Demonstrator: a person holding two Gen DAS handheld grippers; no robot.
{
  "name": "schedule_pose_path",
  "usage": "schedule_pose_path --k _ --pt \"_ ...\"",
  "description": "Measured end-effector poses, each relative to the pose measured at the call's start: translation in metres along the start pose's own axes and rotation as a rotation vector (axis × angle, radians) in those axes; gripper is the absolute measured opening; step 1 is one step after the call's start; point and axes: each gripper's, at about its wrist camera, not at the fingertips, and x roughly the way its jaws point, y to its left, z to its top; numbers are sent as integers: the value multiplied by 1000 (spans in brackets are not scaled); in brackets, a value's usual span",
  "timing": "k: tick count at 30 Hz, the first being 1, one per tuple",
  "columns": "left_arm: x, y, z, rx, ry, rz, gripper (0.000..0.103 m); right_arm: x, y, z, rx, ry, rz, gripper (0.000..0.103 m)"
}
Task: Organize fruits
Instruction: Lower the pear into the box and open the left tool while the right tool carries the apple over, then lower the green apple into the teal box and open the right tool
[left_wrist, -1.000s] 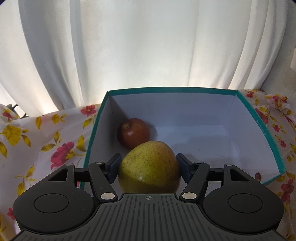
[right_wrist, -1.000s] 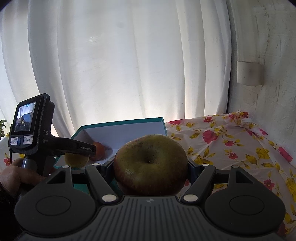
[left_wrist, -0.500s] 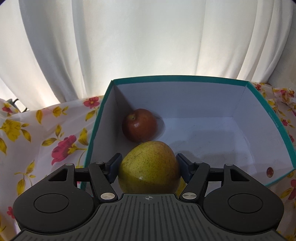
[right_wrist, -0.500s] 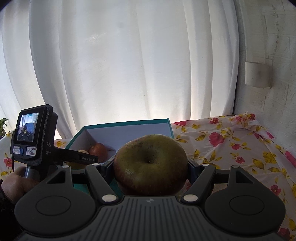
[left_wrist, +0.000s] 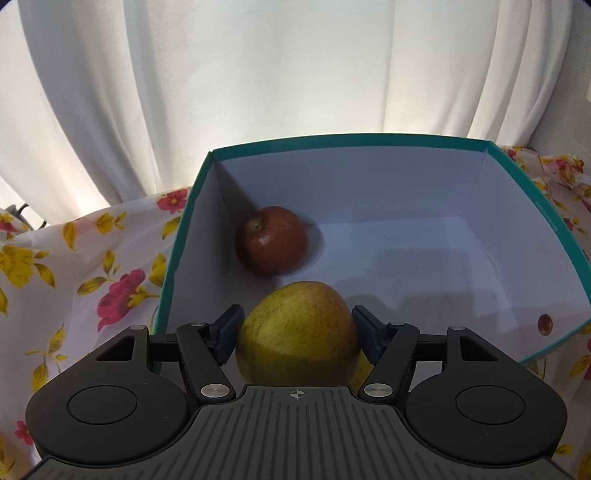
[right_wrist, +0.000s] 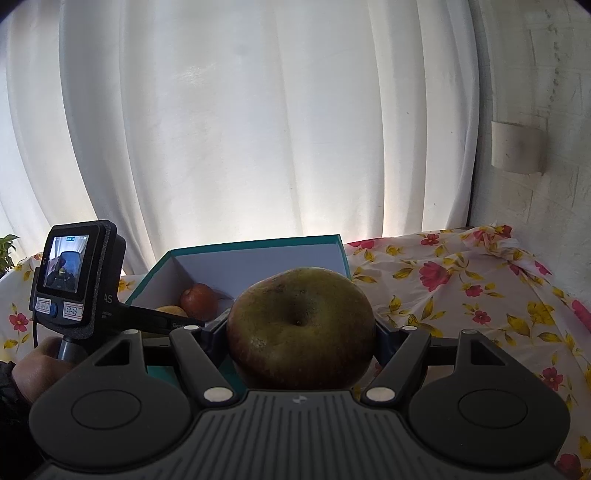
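Observation:
My left gripper (left_wrist: 297, 328) is shut on a yellow-green pear (left_wrist: 297, 332) and holds it over the near left part of a teal box (left_wrist: 369, 142) with a white inside. A red apple (left_wrist: 271, 240) lies in the box by its left wall, just beyond the pear. My right gripper (right_wrist: 301, 332) is shut on a large brownish-green apple (right_wrist: 301, 326), held in front of the box (right_wrist: 258, 245), to its right. The right wrist view also shows the left gripper (right_wrist: 162, 321) reaching into the box beside the red apple (right_wrist: 199, 301).
A flowered cloth (right_wrist: 480, 295) covers the table (left_wrist: 92, 266). White curtains (left_wrist: 295, 74) hang right behind the box. A white plaster wall (right_wrist: 535, 110) stands at the right. The right half of the box floor (left_wrist: 443, 266) is bare. A hand (right_wrist: 33, 365) holds the left gripper's handle.
My left gripper has moved forward with the pear, from the box's near edge to inside it, closer to the red apple. My right gripper has risen a little with its apple.

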Motion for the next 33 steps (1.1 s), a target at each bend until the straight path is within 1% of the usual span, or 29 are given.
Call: schedule_pose_path --k 1,2,4,7,10,11,15,18,22,24,26,30,33 --pt "-3 0 0 4 -14 -5 76 0 0 0 0 1 0 73" --pt "-7 1 2 5 -29 -8 86 0 0 0 1 1 -2 73" --pt "-17 3 2 -6 -64 1 95 -1 -1 -1 0 2 -5 73" --pt "-32 8 2 -28 -94 5 95 -2 -1 -1 0 -3 -12 73" --pt "-50 16 0 -66 -80 26 95 -4 -2 -1 2 -8 -14 73" --pt "-59 20 -3 -85 -88 35 95 -4 -3 -1 2 -10 -13 73" --pt "-97 35 -28 -138 -149 39 97 -5 -5 1 6 -20 -18 73" --pt "-114 40 -47 -139 -152 24 97 0 -7 5 2 -23 -17 73" --pt "-121 42 -68 -146 -140 2 97 11 -3 12 -12 -28 -5 73" --pt "-120 42 -76 -156 -112 -15 97 19 1 15 -24 -37 1 73" --pt "-117 43 -82 -169 -83 -9 97 28 7 17 -37 -41 13 73" --pt "-115 47 -92 -187 -48 33 97 52 18 14 -58 -30 50 73" --pt "-115 53 -98 -220 -34 45 97 72 23 7 -74 4 53 73"
